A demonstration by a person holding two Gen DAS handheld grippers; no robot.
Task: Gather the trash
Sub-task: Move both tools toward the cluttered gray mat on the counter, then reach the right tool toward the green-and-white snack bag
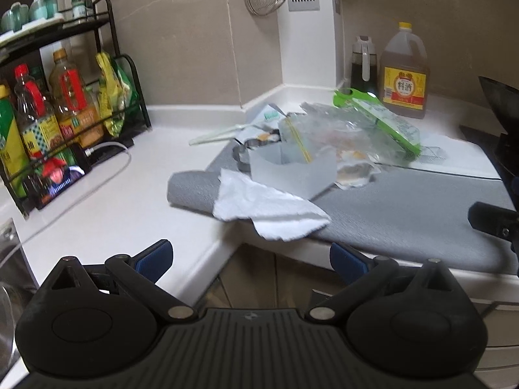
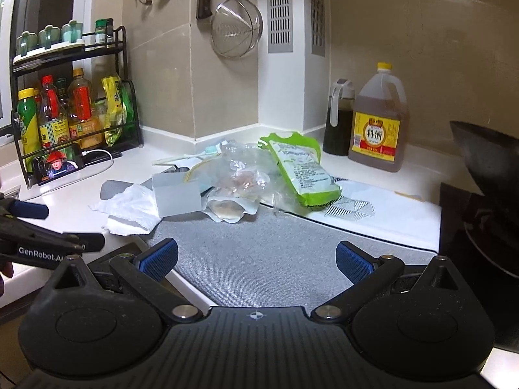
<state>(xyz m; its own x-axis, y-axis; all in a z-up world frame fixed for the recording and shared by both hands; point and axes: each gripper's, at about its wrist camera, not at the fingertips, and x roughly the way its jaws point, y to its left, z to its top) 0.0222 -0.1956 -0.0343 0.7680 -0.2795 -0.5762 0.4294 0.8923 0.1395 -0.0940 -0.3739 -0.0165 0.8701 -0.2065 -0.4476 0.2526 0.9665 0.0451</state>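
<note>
A heap of trash lies on a grey mat (image 2: 259, 259) in the counter's corner: a crumpled white tissue (image 1: 262, 209) (image 2: 129, 210), a small grey paper box (image 1: 292, 170) (image 2: 176, 194), clear plastic wrap (image 1: 327, 129) (image 2: 243, 168), a green-and-white food bag (image 1: 389, 123) (image 2: 301, 175), a flat pouch (image 2: 227, 210) and a toothbrush (image 1: 233, 129). My left gripper (image 1: 251, 265) hangs open just off the counter's front edge, short of the tissue. Over the mat's near part, my right gripper (image 2: 256, 261) is open and holds nothing.
A black rack (image 2: 74, 97) of sauce bottles stands at the left, with a phone (image 2: 58, 165) and its cable leaning against it. A dark jug (image 2: 339, 120) and a yellow-capped wine bottle (image 2: 379, 120) stand at the back right. A black wok (image 2: 483, 162) sits at the right edge.
</note>
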